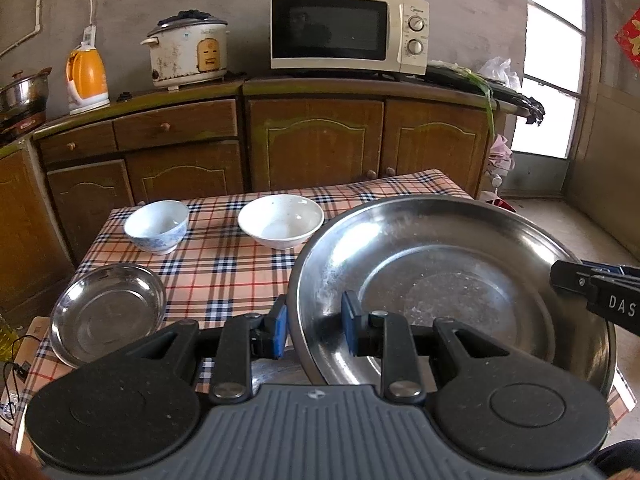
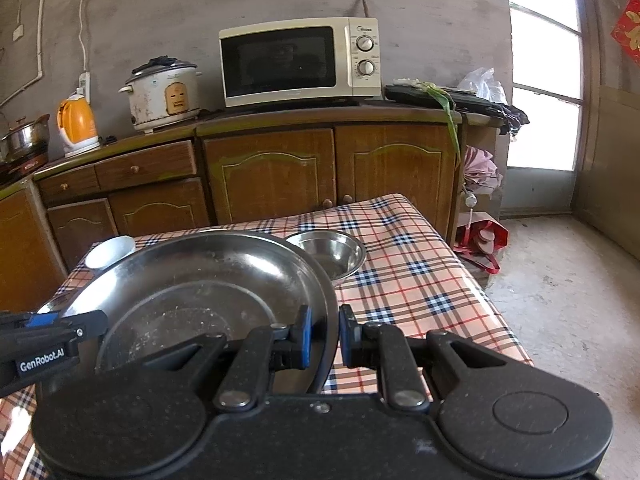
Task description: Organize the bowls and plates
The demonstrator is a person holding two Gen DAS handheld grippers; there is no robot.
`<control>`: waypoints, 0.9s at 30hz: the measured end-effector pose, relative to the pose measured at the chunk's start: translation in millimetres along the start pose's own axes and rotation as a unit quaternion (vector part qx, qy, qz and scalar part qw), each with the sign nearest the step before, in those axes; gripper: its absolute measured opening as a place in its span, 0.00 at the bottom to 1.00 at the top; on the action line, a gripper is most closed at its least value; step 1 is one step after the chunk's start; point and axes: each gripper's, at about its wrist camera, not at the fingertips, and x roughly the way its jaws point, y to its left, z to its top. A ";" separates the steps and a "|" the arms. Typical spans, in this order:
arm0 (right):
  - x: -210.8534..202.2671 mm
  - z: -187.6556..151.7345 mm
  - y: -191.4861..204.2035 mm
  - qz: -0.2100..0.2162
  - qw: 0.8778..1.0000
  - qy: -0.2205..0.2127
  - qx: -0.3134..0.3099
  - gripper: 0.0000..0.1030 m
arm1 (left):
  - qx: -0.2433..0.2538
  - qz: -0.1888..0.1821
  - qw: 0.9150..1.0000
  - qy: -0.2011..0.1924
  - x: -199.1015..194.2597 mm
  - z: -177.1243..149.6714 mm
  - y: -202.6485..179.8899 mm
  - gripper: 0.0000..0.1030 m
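Gripping the big steel pan (image 1: 452,280) by opposite rims, left gripper (image 1: 314,326) and right gripper (image 2: 324,336) are each clamped on its edge above the checked table (image 1: 224,268). Keep both hands level and moving together (one lagging tilts it), steering clear of the small steel bowl (image 2: 330,254).

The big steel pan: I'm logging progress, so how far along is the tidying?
Done: nothing looks stacked yet. In hand: the steel pan is clamped at its rim by the left gripper and right gripper. Left: two white bowls and two small steel dishes sit apart on the checked table.
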 end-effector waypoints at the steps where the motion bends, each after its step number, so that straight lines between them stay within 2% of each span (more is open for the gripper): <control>1: 0.2 0.0 0.6 0.002 1.000 0.000 -0.001 0.18 | 0.000 0.001 1.000 -0.001 -0.6 -0.3 0.9 0.26; 27: -7.6 -10.6 41.5 0.039 0.999 0.003 -0.026 0.18 | -0.016 0.031 0.999 0.000 -19.6 -12.4 36.6 0.27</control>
